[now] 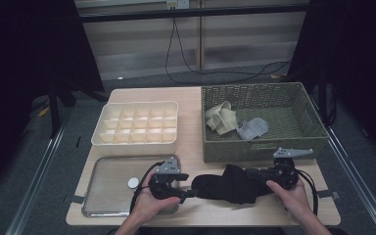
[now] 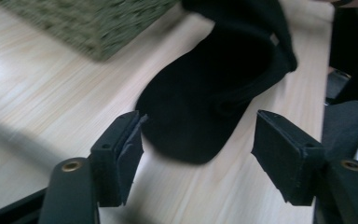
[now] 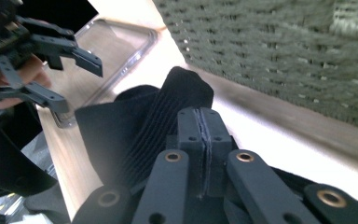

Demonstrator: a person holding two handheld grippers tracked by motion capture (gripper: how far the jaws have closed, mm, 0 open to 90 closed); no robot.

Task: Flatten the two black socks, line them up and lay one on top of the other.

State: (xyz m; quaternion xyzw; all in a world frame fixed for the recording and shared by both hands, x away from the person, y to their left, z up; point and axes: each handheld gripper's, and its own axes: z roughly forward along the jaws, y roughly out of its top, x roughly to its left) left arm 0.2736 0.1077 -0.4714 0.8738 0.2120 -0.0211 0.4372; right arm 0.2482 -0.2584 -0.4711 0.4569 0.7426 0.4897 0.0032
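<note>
A person at a wooden table (image 1: 193, 103) works a black sock (image 1: 227, 185) with two handheld grippers. The sock lies along the table's near edge, just in front of the woven basket (image 1: 303, 134), between the two hands. The right gripper (image 1: 254, 177) has its jaws pressed together on the sock; the right gripper view shows them pinching the ribbed cuff, a detail lost in the dark mass seen from above. The left gripper (image 1: 190, 192) sits at the sock's other end with its jaws spread wide. The left gripper view shows the rounded toe lying flat on the wood just ahead of the pads (image 2: 129, 148), seemingly short of touching them, though the blur makes that hard to judge. From the high view come things the gripper cameras miss: a cream divided tray (image 1: 136, 108) toward the far left corner, a clear shallow tray (image 1: 108, 196) at the near left corner holding a small white disc (image 1: 133, 182), and beige socks (image 1: 221, 117) and a grey sock (image 1: 252, 128) lying inside the basket.
</note>
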